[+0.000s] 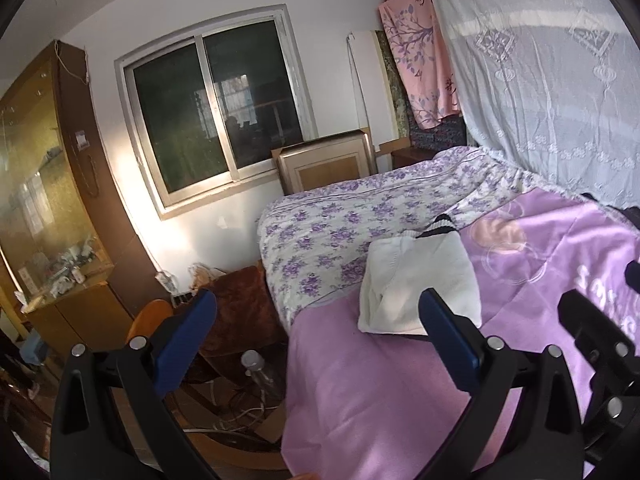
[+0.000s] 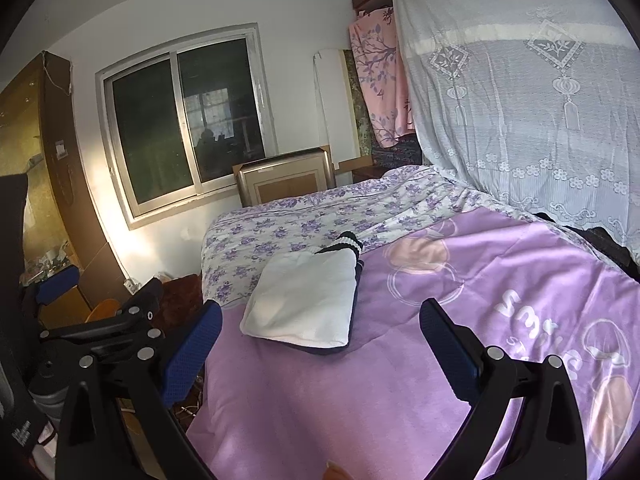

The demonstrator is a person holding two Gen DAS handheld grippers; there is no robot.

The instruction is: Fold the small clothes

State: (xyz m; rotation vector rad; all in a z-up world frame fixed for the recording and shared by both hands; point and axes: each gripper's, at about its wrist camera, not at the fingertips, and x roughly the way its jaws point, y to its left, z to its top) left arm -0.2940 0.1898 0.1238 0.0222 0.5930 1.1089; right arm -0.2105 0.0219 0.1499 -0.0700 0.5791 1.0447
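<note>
We hold both grippers above the near end of a bed, and neither one touches anything. The left gripper (image 1: 316, 320) has its jaws spread wide and empty, its blue pads (image 1: 448, 336) framing the view; the right gripper (image 2: 320, 330) likewise stands with jaws wide apart and nothing between them. Ahead of both sets of jaws lies the folded white garment (image 2: 304, 296), a neat rectangular bundle with a dark navy edge along its right side and a striped black-and-white cuff (image 2: 352, 242) poking out at its far end. Seen along the left jaws, the same garment (image 1: 420, 280) sits just beyond the right-hand pad, apart from it. The bundle rests on the purple blanket (image 2: 320, 400), close to where that blanket meets the floral sheet (image 2: 280, 224) farther ahead. To the right of the jaws a white lace curtain (image 2: 520, 100) hangs over the bed's far side. Beyond the bed, straight ahead, we see a window (image 2: 180, 128) in a white wall, and to the left of the jaws a wooden cabinet (image 1: 52, 184) with a glass front.
</note>
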